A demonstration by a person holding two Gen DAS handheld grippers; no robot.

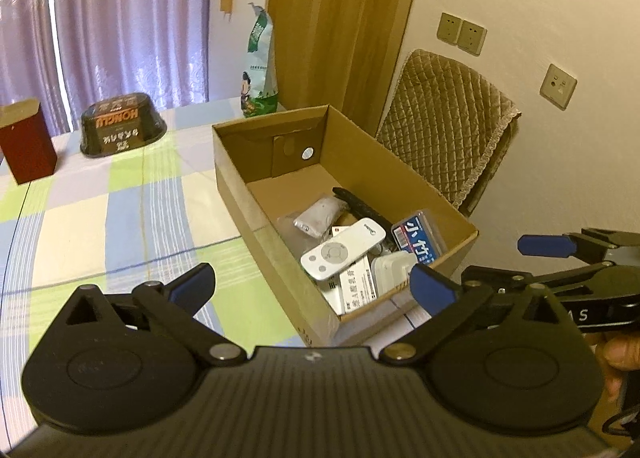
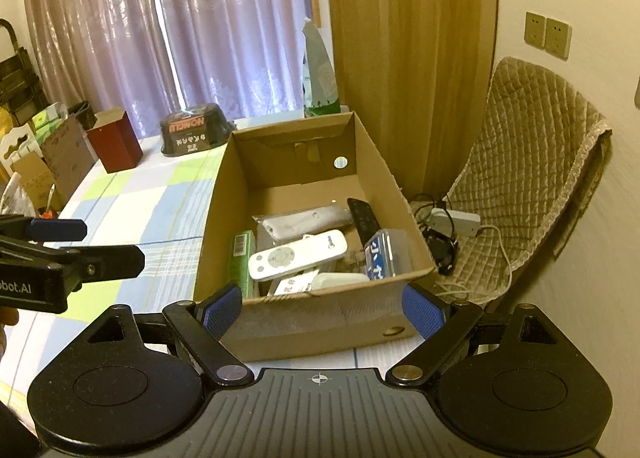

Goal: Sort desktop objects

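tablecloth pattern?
Checked tablecloth: green, blue, cream and white squares. Clearest in the left wrist view.

Your light comes through the purple curtains (image 1: 120, 18), brightest at the white slit between them, which is blown out. The room reads warm and yellowish, moderately dim. Straight lines bow toward both frames' dark rounded corners. Below the curtains, the cardboard box (image 2: 304, 322) casts only soft shadow; detail is grainy, print slightly blurred.
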